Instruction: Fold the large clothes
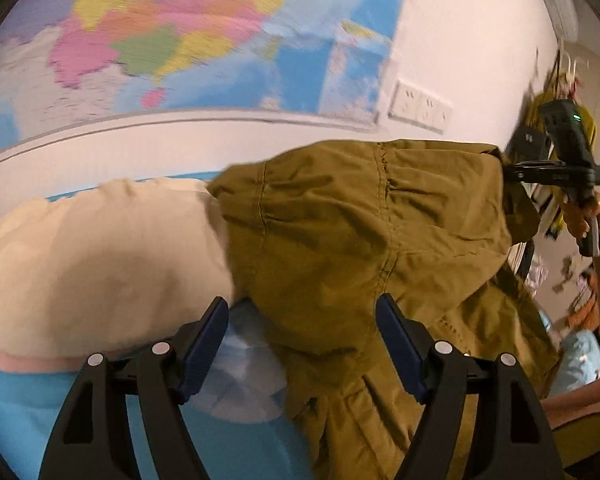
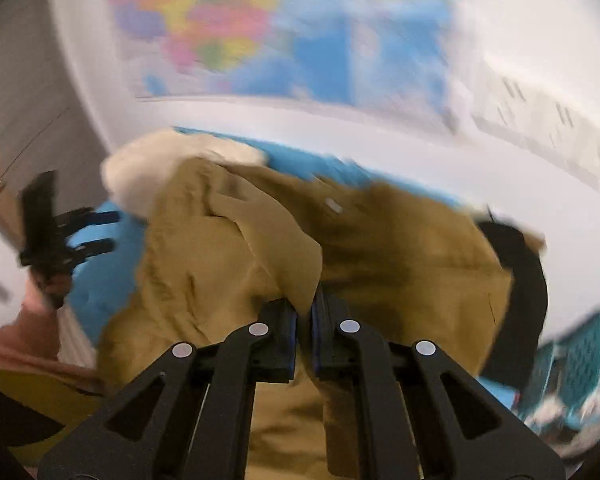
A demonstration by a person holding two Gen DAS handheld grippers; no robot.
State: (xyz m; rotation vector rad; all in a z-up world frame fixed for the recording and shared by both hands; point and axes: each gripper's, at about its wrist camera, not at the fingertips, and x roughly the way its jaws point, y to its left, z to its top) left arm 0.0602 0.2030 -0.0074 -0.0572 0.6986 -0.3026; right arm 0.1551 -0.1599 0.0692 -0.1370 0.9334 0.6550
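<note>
Over blue bed: right gripper pinched tight on olive jacket fold; left gripper wide, empty.

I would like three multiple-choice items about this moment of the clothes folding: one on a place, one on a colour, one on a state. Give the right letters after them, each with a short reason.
1. Where does the cream pillow lie in the left wrist view?
A. left of the garment
B. on top of the garment
C. right of the garment

2. What colour is the garment?
A. red
B. olive brown
C. white

3. How do the jaws of the right gripper stand?
A. wide open, nothing between them
B. shut on a fold of the garment
C. shut on the pillow

Answers:
1 A: the pillow fills the left side and the garment meets its right edge.
2 B: the cloth is olive brown in both views.
3 B: the blue pads pinch a fold of the cloth, while the left gripper stands open.
</note>
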